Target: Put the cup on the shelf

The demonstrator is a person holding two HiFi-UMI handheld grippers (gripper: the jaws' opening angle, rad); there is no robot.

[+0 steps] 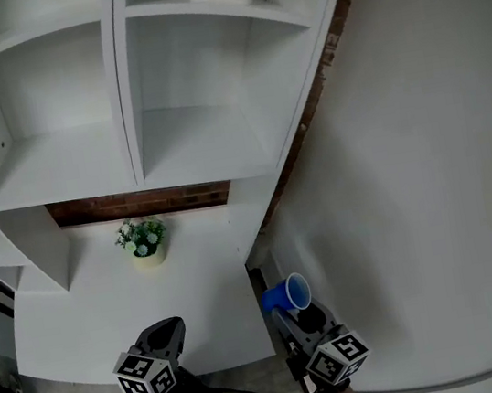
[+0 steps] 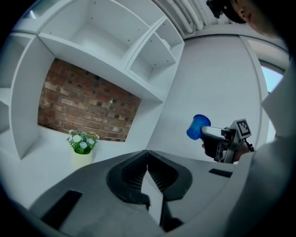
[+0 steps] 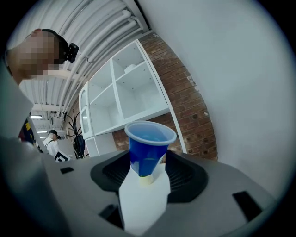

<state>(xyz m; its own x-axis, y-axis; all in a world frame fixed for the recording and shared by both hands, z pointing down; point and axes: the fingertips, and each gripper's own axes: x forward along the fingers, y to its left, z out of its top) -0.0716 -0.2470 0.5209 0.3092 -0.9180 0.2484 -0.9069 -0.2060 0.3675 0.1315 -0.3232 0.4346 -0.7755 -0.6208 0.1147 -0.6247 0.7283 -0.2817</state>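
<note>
Pinching blue cup (image 3: pixel 149 147), right gripper (image 3: pixel 147 167) jaws

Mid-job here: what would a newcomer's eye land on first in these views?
The blue cup, pinched in the right claw at the head view's lower right, beside the white wall. Next, the small flower pot on the white ledge beneath the white shelf unit; the left claw is shut on nothing.

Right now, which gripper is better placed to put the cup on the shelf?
Right. The right gripper holds the blue cup between its jaws, facing the white shelf. The left gripper is shut and empty, so it would first need the cup.
</note>
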